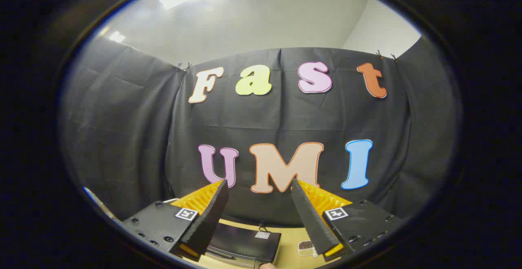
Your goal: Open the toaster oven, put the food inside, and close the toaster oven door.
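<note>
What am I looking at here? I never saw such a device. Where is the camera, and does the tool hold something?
The camera rides on a hand-held gripper and looks forward along its two black fingers, which have orange ribbed backing. The fingers stand apart and hold nothing; only the booth's black cloth wall lies beyond them. Low between them is a wooden table with a black toaster oven, seen from above. Beside it lies a small piece of food, too small to identify. The task has apparently not begun.

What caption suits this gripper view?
Open claw raised above black toaster oven and small food item on wooden table.
</note>
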The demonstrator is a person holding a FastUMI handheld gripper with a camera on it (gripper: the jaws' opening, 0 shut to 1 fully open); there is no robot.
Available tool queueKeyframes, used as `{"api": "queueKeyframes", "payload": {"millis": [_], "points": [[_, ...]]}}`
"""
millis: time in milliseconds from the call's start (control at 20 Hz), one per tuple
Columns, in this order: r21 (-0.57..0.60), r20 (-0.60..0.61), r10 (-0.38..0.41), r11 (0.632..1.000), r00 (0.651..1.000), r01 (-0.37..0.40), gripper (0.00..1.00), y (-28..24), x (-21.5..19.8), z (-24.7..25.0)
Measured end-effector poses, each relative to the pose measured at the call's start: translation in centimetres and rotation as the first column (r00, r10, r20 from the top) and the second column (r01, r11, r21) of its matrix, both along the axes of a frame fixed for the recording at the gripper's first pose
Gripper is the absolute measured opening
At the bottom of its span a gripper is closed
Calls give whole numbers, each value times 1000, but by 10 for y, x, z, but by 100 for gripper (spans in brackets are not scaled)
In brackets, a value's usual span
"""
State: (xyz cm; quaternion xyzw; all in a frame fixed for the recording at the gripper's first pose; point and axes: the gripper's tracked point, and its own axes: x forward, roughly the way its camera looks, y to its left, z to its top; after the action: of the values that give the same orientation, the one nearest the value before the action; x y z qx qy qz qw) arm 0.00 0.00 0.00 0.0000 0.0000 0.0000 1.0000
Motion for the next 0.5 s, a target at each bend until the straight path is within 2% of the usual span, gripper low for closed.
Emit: {"api": "queueKeyframes", "payload": {"millis": [500], "points": [[-8,-31,17,1000,999,-17,97,12,9,-18]]}}
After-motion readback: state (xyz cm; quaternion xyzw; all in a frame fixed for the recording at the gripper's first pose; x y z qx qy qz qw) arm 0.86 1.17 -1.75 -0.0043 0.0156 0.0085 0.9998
